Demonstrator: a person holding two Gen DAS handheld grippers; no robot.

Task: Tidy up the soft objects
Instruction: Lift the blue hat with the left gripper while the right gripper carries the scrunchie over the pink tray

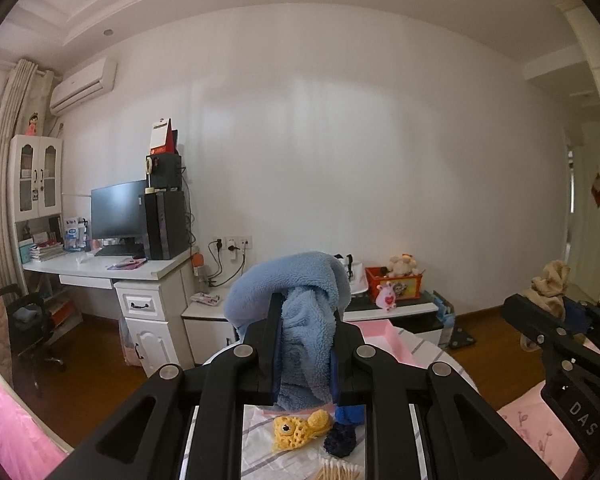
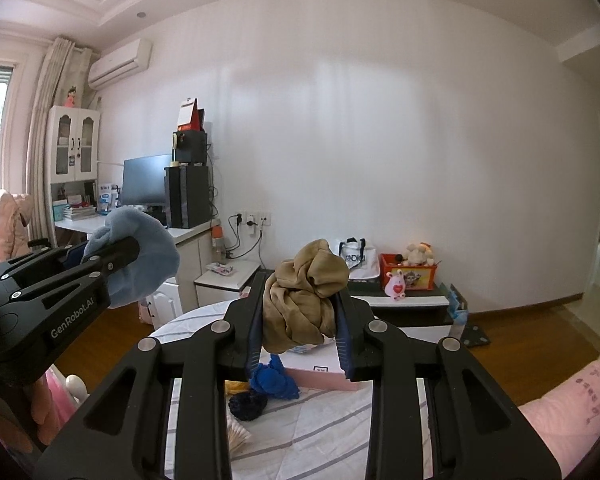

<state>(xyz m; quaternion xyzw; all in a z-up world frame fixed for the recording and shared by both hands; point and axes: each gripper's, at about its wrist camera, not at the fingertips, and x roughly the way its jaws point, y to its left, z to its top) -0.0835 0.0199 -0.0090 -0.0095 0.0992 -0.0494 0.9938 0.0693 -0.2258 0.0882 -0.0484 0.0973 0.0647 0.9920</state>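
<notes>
My left gripper is shut on a fluffy light-blue fleece cloth, held up above the round table with the striped cover. My right gripper is shut on a crumpled tan cloth that bulges above its fingers. Each gripper shows in the other's view: the right gripper far right, the left gripper at the left. On the table below lie a yellow crocheted toy, a dark navy puff, a bright blue cloth and an open pink box.
Cotton swabs lie at the table's near edge. Behind the table stand a white desk with a monitor, a low cabinet with a red toy box, and a white bag. A pink sleeve is at the right.
</notes>
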